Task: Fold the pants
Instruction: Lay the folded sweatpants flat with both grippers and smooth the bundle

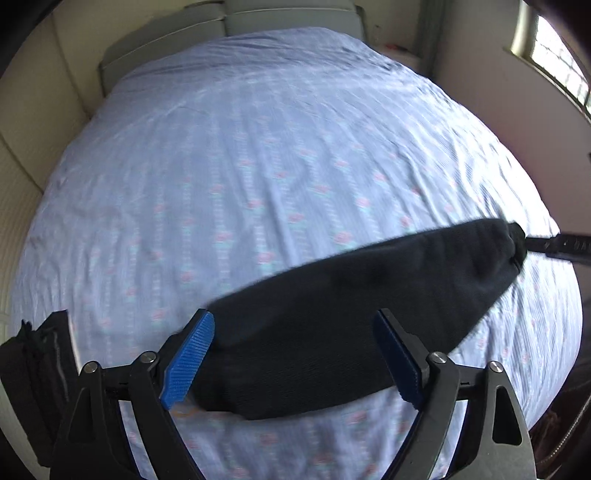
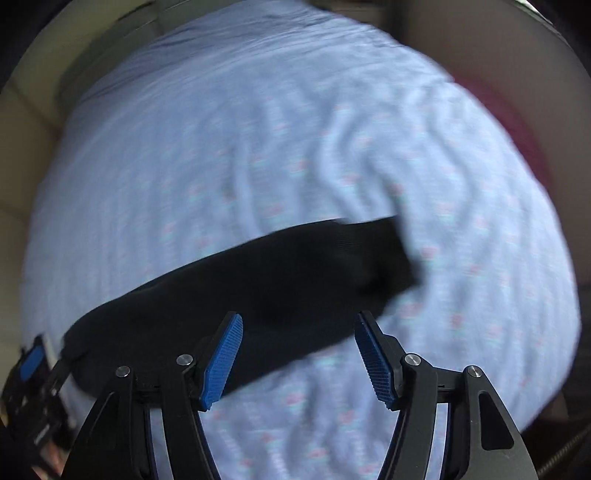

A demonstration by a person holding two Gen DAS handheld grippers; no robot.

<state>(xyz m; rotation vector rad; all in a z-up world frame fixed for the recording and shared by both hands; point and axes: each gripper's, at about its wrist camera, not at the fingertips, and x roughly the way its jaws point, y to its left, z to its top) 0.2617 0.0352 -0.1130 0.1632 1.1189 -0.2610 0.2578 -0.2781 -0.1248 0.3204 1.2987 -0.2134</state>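
Here the black pants [image 1: 332,317] lie as a long folded band on the bed [image 1: 258,155]. In the left wrist view their long axis runs from the lower centre of the frame up to the right, narrowing to a bunched end at the right edge. In the right wrist view the same band [image 2: 258,291] slants from the lower left up to a squared-off end right of centre. The cloth is matte and finely knit, with soft rounded edges.

The bed carries a pale blue sheet, wrinkled, with faint stripes and small pink and teal motifs; both views are blurred by motion. A grey padded headboard [image 1: 229,22] sits at the top of the left wrist view, and a window [image 1: 554,51] at the upper right. A pile of dark cloth [image 1: 33,376] lies at the lower left.

The left gripper [image 1: 293,356] points into the frame from the bottom edge, its blue ribbed pads [image 1: 188,360] spread wide on either side of the pants' near end, clamping nothing. The right gripper [image 2: 299,360] also stands apart, holding nothing, its fingers over the lower edge of the pants. In the left wrist view a black part [image 1: 561,247] of the other tool meets the bunched end at the right edge; whether it touches is unclear.
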